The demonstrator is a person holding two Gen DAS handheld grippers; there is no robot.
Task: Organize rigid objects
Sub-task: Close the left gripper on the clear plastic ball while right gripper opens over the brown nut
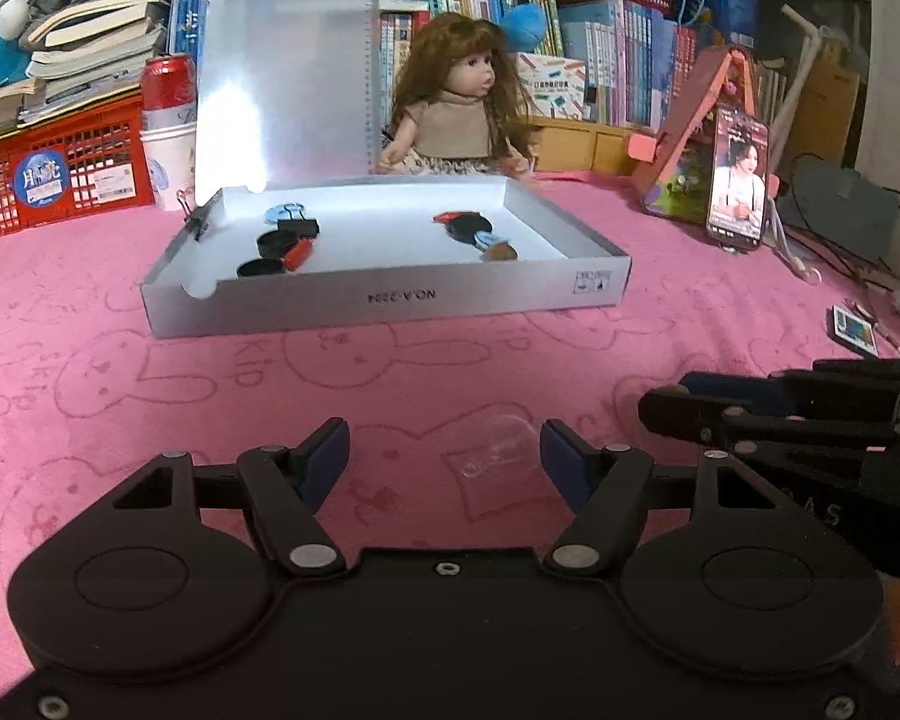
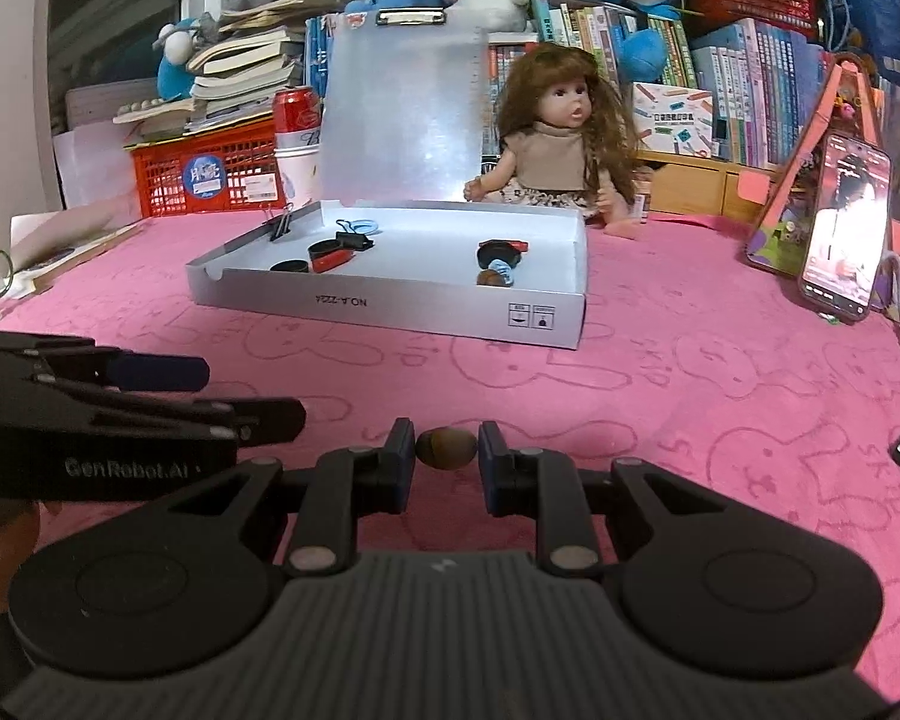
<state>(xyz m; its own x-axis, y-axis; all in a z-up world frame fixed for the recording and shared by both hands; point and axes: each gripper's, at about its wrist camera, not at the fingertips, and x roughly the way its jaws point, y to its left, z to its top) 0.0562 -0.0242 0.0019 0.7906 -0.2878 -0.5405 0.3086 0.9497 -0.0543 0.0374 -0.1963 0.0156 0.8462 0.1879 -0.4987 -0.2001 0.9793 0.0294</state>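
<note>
rigid objects are lying in two places: most are already sitting inside the open white box, in one cluster of black caps and a red piece near its left end and another small cluster near its right end, so sorting by group seems to be the idea, though i cannot be sure. one brown pebble-like object is sitting between the blue pads of the right gripper, low over the pink cloth; the pads are pressing on both its sides, so i judge it is gripped and probably going to the box next. the left gripper is standing with its jaws wide apart and nothing pressed between them; a clear, glass-like thing is lying on the cloth just ahead of its gap, and it is hard to see its outline. the two grippers are working close beside each other, so they are leaving little room sideways. between them and the box the cloth is bare. the front wall of the box is low and the raised lid is leaning behind it, so coming in from the front over the wall looks easiest. a doll is sitting behind the box and a phone is standing well apart at the right.
</note>
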